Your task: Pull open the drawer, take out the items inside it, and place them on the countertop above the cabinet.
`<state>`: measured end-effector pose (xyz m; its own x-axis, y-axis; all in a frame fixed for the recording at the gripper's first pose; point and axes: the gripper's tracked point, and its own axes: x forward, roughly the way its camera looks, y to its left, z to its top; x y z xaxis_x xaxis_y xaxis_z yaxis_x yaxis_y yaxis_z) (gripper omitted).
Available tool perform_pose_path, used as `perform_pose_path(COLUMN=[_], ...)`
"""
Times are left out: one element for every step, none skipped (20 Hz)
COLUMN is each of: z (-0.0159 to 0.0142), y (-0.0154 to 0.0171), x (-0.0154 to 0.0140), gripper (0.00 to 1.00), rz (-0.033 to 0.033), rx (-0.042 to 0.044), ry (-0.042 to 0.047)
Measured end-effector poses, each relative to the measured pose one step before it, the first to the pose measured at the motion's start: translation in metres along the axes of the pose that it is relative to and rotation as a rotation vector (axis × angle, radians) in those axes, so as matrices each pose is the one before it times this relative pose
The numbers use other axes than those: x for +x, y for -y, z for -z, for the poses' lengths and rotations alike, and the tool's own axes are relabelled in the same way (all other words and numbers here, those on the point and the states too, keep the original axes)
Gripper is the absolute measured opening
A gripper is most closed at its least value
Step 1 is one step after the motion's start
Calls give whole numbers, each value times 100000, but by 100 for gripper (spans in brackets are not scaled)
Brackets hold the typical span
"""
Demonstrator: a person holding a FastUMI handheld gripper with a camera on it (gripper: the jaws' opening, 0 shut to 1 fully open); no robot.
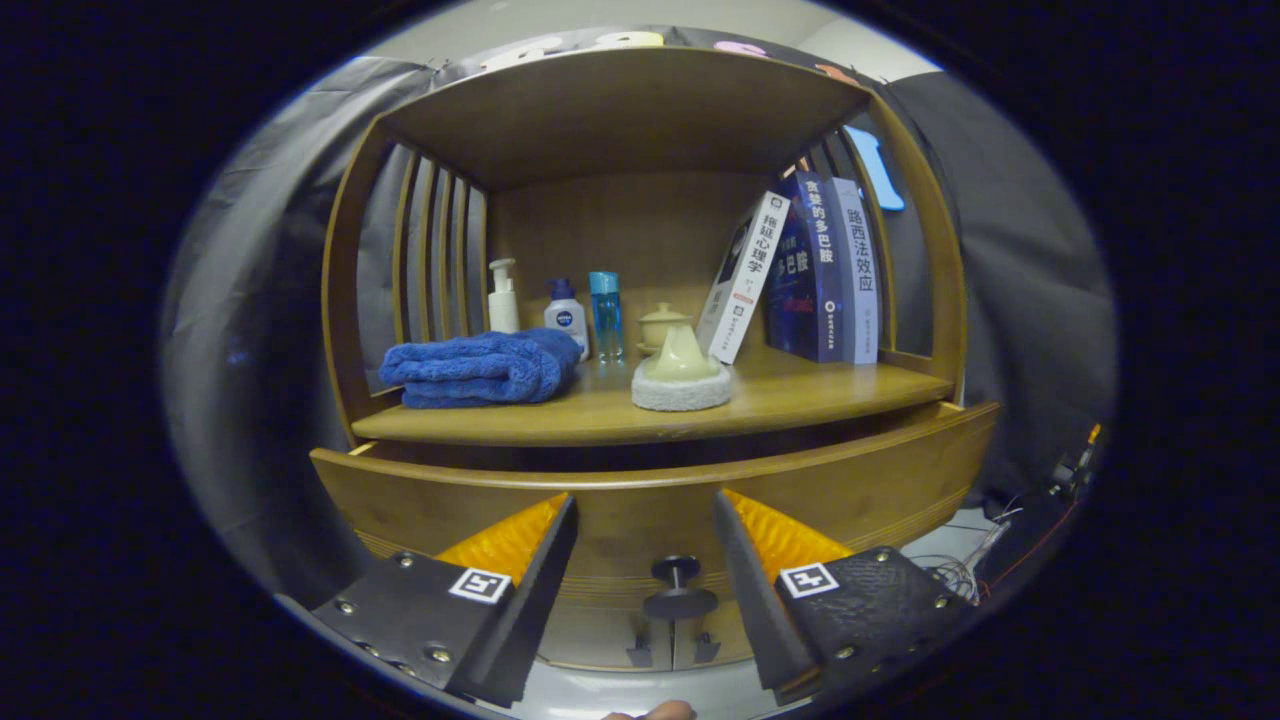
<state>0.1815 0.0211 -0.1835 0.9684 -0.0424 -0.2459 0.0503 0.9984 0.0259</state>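
currently the gripper [645, 530] is held level in front of the drawer [640, 500], its fingers spread wide and pressing on nothing. the drawer knob [679, 585] is seen in the gap between the fingers, slightly toward the 5 o'clock side of centre and apart from both; the spread appears chosen so the knob can be straddled before the fingers are closed on it. the drawer front is seen slightly forward of the countertop [800, 395], with a dark gap along its top at 12 o'clock from the knob, so it is judged partly open at most; what lies inside cannot be seen from this angle. on the countertop, beyond the fingers, a folded blue towel [480, 368] is laid at 10 o'clock, a small pale funnel-shaped piece on a round pad [681, 378] at 12 o'clock, three bottles [565, 315] and a small lidded jar [662, 325] behind them, and several books [805, 270] are leaned at 1 o'clock. bare wood is left between the towel and the pad and in front of the books, where items from the drawer could be set. a fingertip [668, 711] is glimpsed at 6 o'clock.
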Motion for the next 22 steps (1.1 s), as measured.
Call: perform_pose_path(z=[-93,-40,-71,-41,-84,-6,-54,-48,-109,119,-69,-34,8,-147,18,-79,-63,12,-313,-319,-585,-518], y=[27,-20,-62,9,-16,68,-43,-40,67,25,102,-58,-14,-3,-24,-53,-49,-174,-482,-243,-130,-39], x=[444,490,458,445,348,247,292,239,317,235,-196,84,-3,156,-33,-2,3,-137,-132,-118,-325,-585], gripper=[83,83,83,83,83,83,83,83,83,83,83,83,82,82,83,82,82,82,82,85,86,87], rz=[-36,40,-27,-178,-112,-143,12,36,58,177,-102,-241,-259,-36,147,259,230,-98,-1286,-166,103,547], rx=[130,189,333,321,259,196,146,110,198,-106,165,1009,1105,1494,1075,759,165,-236,-495,-1303,-1479,-1489], ry=[-90,-167,-87,-93,64,-143,88,-135,105,-476,1011,143,722,831,70,429,-458,-424,119,314,93,-29])
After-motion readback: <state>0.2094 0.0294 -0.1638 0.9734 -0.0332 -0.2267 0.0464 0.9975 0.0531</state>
